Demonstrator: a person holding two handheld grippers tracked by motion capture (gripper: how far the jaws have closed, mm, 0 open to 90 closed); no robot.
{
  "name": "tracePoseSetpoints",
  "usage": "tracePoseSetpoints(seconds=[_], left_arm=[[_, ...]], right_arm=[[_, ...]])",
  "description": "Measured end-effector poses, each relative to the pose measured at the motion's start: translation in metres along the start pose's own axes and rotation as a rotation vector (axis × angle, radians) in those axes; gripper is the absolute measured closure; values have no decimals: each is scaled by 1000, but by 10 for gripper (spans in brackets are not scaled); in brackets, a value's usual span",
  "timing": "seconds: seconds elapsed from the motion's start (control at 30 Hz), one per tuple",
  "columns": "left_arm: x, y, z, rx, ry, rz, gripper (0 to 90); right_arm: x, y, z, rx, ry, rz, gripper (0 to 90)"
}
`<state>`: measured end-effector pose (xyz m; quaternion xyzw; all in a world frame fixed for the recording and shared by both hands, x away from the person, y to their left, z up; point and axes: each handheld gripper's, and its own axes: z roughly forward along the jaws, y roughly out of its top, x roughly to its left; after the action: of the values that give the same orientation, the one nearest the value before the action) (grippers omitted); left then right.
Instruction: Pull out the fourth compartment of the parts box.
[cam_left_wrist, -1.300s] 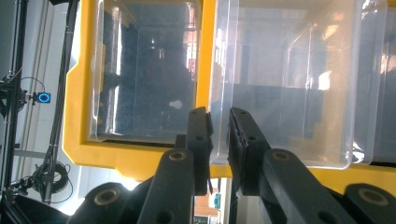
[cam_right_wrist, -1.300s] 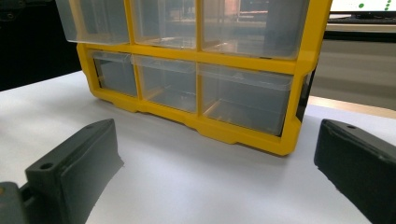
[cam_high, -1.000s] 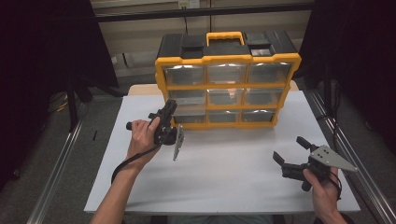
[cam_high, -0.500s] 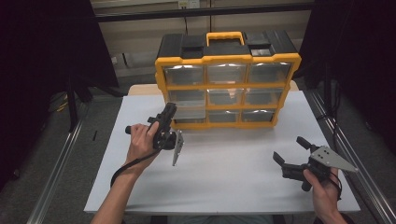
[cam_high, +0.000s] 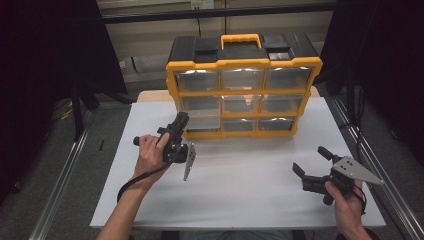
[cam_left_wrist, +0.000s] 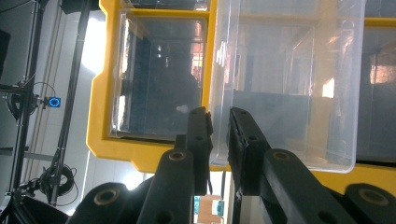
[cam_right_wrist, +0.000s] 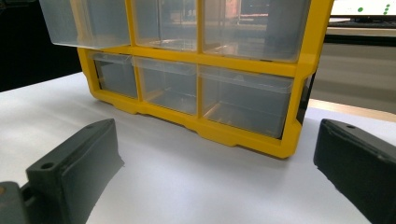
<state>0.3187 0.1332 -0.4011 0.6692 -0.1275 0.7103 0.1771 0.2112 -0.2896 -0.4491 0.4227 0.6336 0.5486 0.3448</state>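
**Ann:** High view has a white desk (cam_high: 240, 190) in a dark room, with the yellow organizer (cam_high: 243, 90) standing upright at the desk's far side.

**Bo:** Its clear drawer (cam_left_wrist: 289, 84) in the lower left sticks out toward the person, long axis front to back. The left tongs (cam_left_wrist: 218, 126) are clamped on its front lip.

**Ann:** Right tongs (cam_high: 310, 162) gape wide and hold nothing, well apart from the drawer, low over the desk.

Yellow frame on the organizer (cam_high: 243, 63) with a black top, yellow handle (cam_high: 241, 38), clear see-through drawers (cam_high: 242, 79). White table (cam_high: 240, 180), plain. Both grippers' fingers (cam_left_wrist: 200, 140) are black.
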Motion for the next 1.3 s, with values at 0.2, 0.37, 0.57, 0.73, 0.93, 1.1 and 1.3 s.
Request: tracePoseSetpoints(seconds=[0.2, 0.37, 0.57, 0.73, 0.93, 1.1, 1.3], left_arm=[[0, 1, -2, 6, -9, 3, 794], [1, 1, -5, 6, -4, 7, 794], [1, 3, -6, 6, 0, -15, 791], [3, 3, -9, 16, 6, 7, 792], [2, 3, -11, 7, 1, -1, 793], [2, 4, -13, -5, 4, -6, 793], [2, 5, -17, -6, 0, -6, 794]], right_arm=[[0, 0, 0, 0, 1, 4, 0], [0, 0, 0, -3, 1, 0, 0], [0, 0, 0, 2, 0, 4, 0], [0, 0, -1, -4, 4, -1, 0], [0, 1, -1, -5, 6, -3, 0], [0, 0, -1, -4, 4, -3, 0], [0, 0, -2, -5, 5, 0, 0]])
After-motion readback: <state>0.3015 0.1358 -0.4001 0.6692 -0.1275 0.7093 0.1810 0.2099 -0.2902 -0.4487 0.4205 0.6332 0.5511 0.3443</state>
